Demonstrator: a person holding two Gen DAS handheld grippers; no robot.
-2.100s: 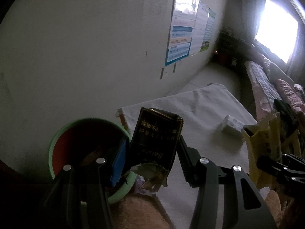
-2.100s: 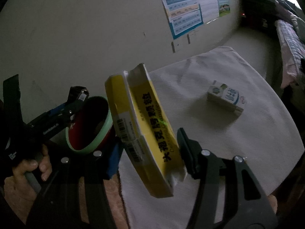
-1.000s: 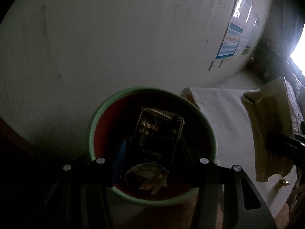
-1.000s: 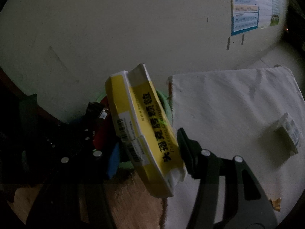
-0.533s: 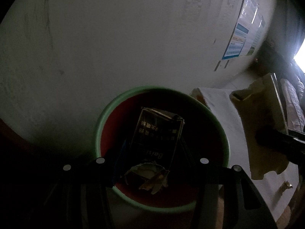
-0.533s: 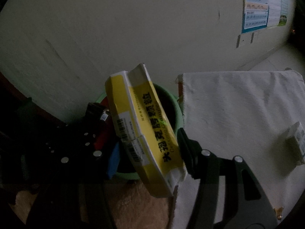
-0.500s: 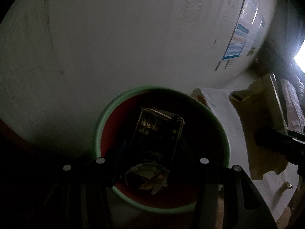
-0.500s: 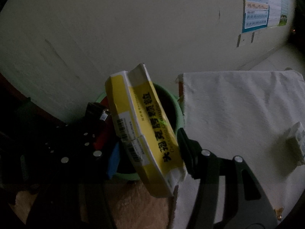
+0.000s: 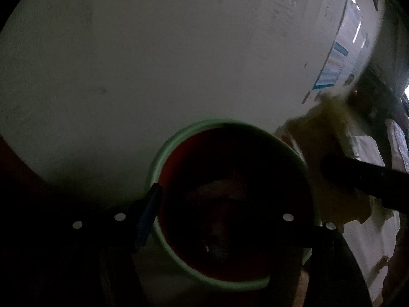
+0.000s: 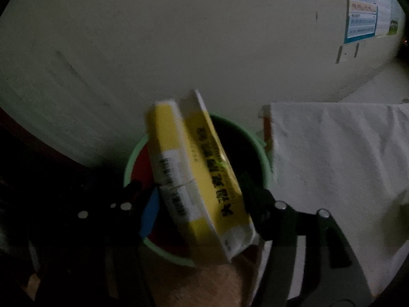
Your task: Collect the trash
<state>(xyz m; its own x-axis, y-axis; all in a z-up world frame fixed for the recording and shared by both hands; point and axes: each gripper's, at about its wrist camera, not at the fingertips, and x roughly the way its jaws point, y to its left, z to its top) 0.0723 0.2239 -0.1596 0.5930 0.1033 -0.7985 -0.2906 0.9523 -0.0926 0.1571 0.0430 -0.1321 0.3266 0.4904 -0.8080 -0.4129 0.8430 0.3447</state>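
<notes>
The left gripper (image 9: 217, 212) hangs over the mouth of a round bin with a pale green rim and a red inside (image 9: 179, 151); its jaws are opening, spread wide to either side of the rim, and nothing sits between them. Down in the bin's dark bottom lies some crumpled, pale-edged trash (image 9: 219, 204), too dim to make out in detail. The right gripper (image 10: 202, 199) points down at the same green-rimmed bin (image 10: 133, 153); its jaws are opening too, and the long yellow cardboard box with black lettering and a white barcode label (image 10: 199, 179) stands tilted between them, blurred, its lower end above the bin's near rim; whether the fingers still touch its sides cannot be told. In the left wrist view that yellow box (image 9: 329, 153) shows to the right of the bin, with a dark finger of the right gripper across it. Just beside the bin, to its right, a white cloth (image 10: 340, 158) covers a flat surface. Behind everything rises a plain off-white wall (image 10: 179, 38) bearing a blue-and-white printed poster (image 10: 360, 10).
</notes>
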